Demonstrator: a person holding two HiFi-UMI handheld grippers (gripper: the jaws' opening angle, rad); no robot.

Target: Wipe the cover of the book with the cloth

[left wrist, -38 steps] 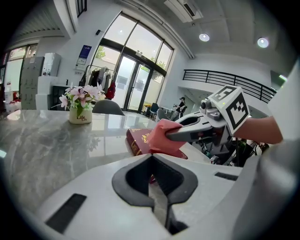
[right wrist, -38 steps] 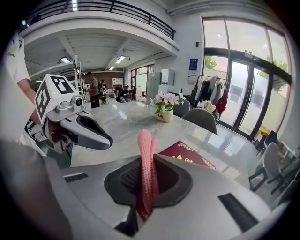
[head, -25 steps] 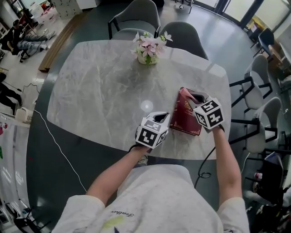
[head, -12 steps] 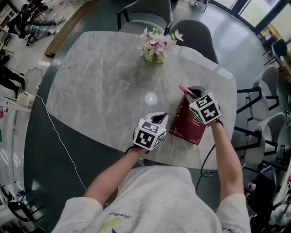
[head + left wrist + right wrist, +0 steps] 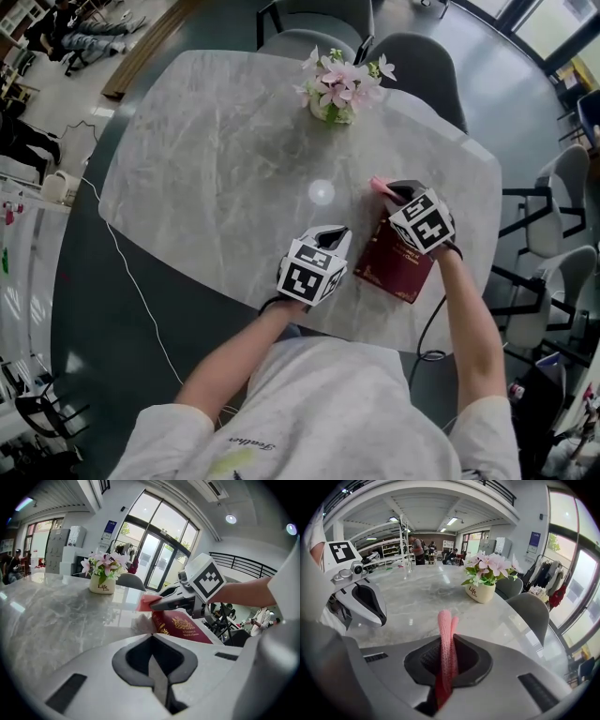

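Observation:
A dark red book (image 5: 392, 270) with a gold crest lies flat near the table's front right edge, also seen in the left gripper view (image 5: 182, 626). My right gripper (image 5: 398, 195) hovers over the book's far end, shut on a pink cloth (image 5: 379, 184) that sticks out past its jaws (image 5: 445, 641). In the left gripper view the cloth (image 5: 147, 603) hangs just above the book's far edge. My left gripper (image 5: 330, 238) sits just left of the book, jaws closed together with nothing between them (image 5: 151, 654).
A pot of pink flowers (image 5: 339, 89) stands at the far middle of the marble table (image 5: 216, 169). Grey chairs (image 5: 412, 66) ring the table's far and right sides. A white cable (image 5: 122, 281) runs across the floor at left.
The right gripper has drawn the cloth off the book's far end, so it now sticks out past the edge. The left gripper stays beside the book. The head camera has shifted.

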